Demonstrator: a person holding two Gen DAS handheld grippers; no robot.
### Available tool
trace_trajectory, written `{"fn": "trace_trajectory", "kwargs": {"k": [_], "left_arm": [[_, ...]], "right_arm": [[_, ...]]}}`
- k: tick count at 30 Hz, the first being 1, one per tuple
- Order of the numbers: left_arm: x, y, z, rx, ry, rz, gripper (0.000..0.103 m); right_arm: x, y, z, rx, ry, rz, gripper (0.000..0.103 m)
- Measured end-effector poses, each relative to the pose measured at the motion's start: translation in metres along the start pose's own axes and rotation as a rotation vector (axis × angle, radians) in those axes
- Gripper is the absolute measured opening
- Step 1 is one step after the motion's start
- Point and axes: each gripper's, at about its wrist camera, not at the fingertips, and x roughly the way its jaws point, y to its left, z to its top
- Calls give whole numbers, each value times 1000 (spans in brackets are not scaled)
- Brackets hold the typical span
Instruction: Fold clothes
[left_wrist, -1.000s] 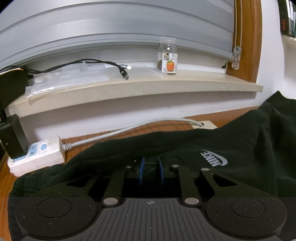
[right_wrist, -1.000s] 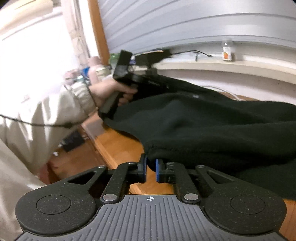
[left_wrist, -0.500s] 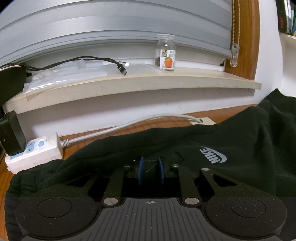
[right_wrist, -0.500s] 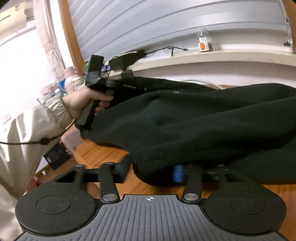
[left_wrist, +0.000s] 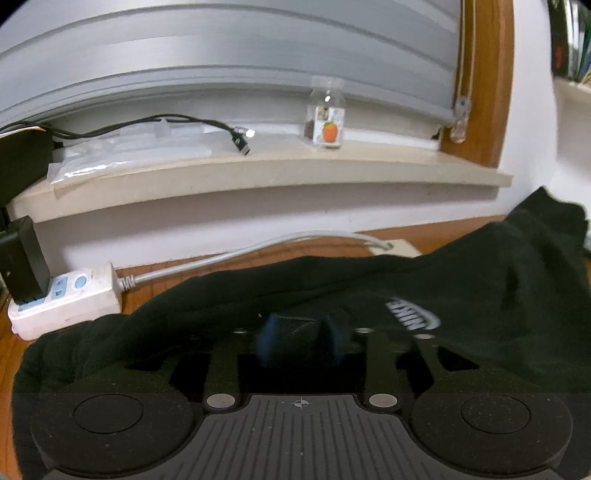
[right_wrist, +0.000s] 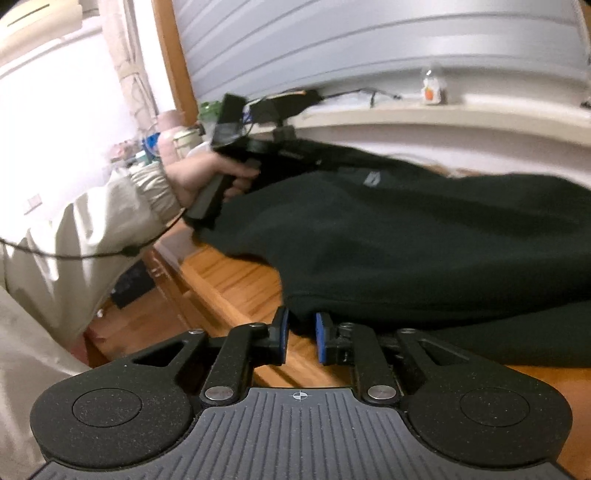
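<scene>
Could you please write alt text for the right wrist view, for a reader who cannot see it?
The right gripper has its blue-padded fingers at the near edge of a black garment spread over a wooden table, with a narrow gap between them. At the garment's far left, a hand in a beige sleeve holds the left gripper.

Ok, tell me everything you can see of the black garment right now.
The black garment is a soft, fleecy-looking piece with a white Nike logo, lying spread and rumpled across the wooden table. A ribbed cuff or hem bunches at its left end beside the white power strip. The left gripper pinches a fold of it between blue pads. The right gripper sits at its near edge, jaws slightly parted around the hem, grip unclear.
</scene>
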Motion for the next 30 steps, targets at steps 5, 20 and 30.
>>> {"fn": "trace_trajectory", "kwargs": {"k": [5, 20, 30], "left_arm": [[-50, 7, -11, 6, -62, 59, 79], [-137, 52, -83, -187, -133, 95, 81], [-139, 52, -96, -215, -132, 52, 81]], "right_arm": [[-6, -3, 15, -64, -9, -63, 30], [135, 9, 134, -290, 47, 1, 43], [306, 41, 234, -348, 102, 133, 66]]}}
